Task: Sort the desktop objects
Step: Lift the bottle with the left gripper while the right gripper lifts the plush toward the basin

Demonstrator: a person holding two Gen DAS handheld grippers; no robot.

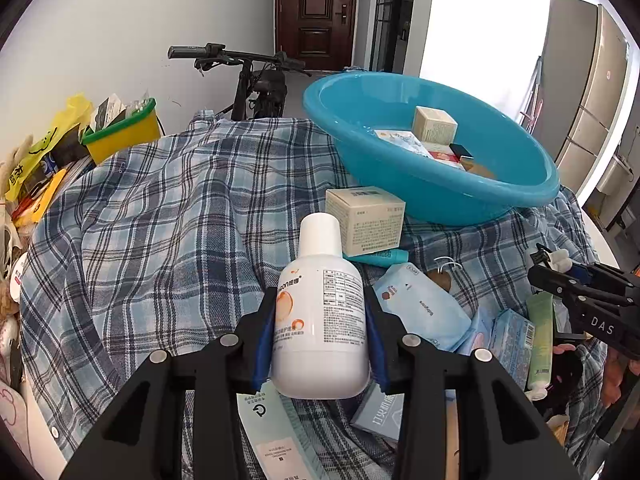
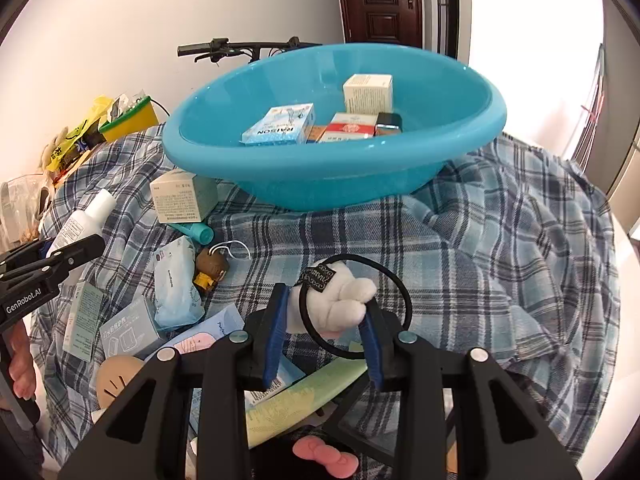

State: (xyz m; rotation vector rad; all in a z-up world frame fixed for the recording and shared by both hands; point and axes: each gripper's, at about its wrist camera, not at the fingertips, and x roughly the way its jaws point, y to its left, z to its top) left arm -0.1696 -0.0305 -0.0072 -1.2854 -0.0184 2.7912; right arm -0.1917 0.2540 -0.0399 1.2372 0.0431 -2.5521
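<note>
My left gripper point(image 1: 320, 304) is shut on a white bottle point(image 1: 320, 320) with an orange label, held upright above the plaid cloth; it also shows in the right wrist view point(image 2: 82, 224). My right gripper point(image 2: 326, 300) is shut on a white plush hair tie point(image 2: 340, 304) with a black elastic loop; it also shows in the left wrist view point(image 1: 558, 260). A blue basin point(image 1: 440, 188) point(image 2: 280, 176) sits at the far side and holds several small boxes. A cream box point(image 1: 366, 220) point(image 2: 182, 196) stands in front of the basin.
Loose items lie on the plaid cloth point(image 2: 500, 240): a blue wipes pack point(image 2: 176, 284), a teal tube point(image 2: 192, 232), a brown doll keychain point(image 2: 210, 268), small boxes point(image 2: 128, 330) and a green tube point(image 1: 540, 344). A yellow-green bin point(image 1: 124, 132) stands far left. A bicycle point(image 1: 256, 80) stands behind.
</note>
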